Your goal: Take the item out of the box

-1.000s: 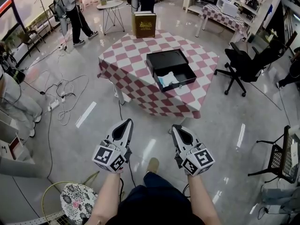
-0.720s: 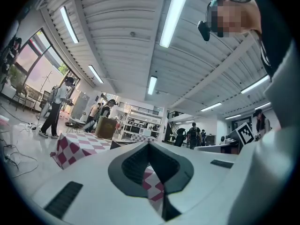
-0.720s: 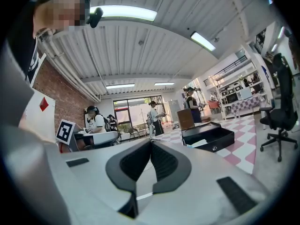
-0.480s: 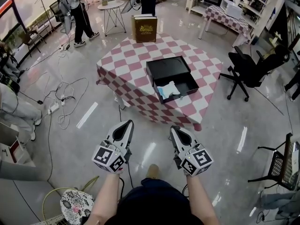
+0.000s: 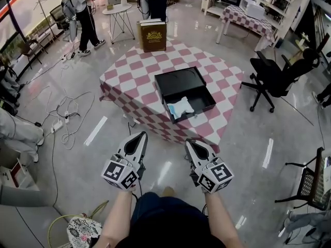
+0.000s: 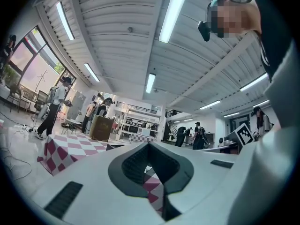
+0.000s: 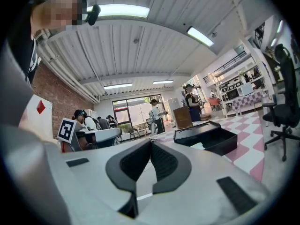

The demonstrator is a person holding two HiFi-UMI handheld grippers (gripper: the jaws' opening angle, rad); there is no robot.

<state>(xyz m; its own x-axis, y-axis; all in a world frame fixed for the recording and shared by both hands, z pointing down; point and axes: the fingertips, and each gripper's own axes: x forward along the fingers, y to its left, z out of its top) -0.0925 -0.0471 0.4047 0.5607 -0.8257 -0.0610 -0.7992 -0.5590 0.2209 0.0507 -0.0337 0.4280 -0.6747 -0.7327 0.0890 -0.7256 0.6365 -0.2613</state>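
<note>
**A:** Where is the item?

**B:** The item, a pale packet, lies in the open tray of the black box on the checkered worktop. It is ahead of both tongs and well apart from them, across the floor.

**A:** Which hand is nearer?

**B:** The right tongs, I judge. The item's long axis runs slantwise, near-left to far-right.

**A:** And the tongs?

**B:** The left tongs and the right are both clenched with nothing between them. They are held level, side by side, forearms stretched forward.
</note>
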